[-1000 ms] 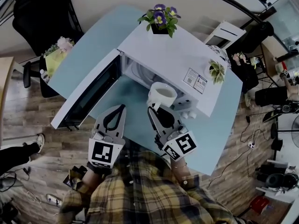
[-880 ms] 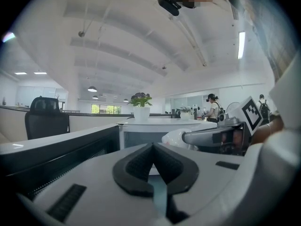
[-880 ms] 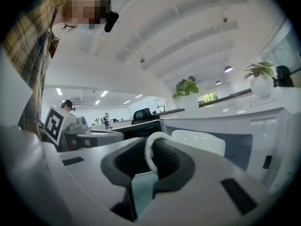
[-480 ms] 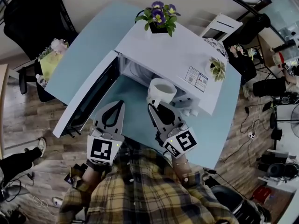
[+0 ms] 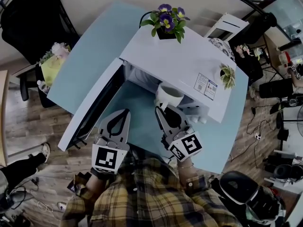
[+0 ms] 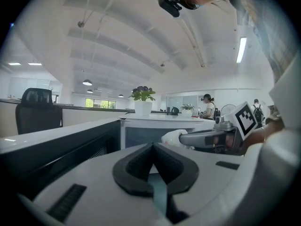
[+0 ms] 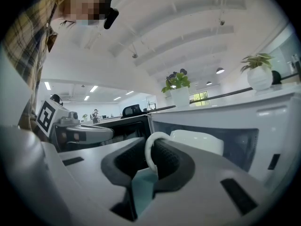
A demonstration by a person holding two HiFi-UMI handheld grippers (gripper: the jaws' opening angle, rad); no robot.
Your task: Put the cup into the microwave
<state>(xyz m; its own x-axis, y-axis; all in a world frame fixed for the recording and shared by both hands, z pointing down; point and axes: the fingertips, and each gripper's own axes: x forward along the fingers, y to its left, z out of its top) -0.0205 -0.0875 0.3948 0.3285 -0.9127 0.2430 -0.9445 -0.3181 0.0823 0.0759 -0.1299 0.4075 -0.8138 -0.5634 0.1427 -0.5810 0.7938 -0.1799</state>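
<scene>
Right gripper view shows the right gripper pinching the white ceramic cup's thin loop handle. Head view adds the cup's upright, mouth up, handle toward the person, right at the open white microwave's mouth. Left gripper is pressed together, empty.

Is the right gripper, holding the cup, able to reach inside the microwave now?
Probably yes. The door of the microwave stands wide open, the cup in the right gripper is at the opening, and nothing shows between.

The right gripper carried the white ceramic cup by its handle further under the white box-shaped microwave's front edge, at frame centre.
</scene>
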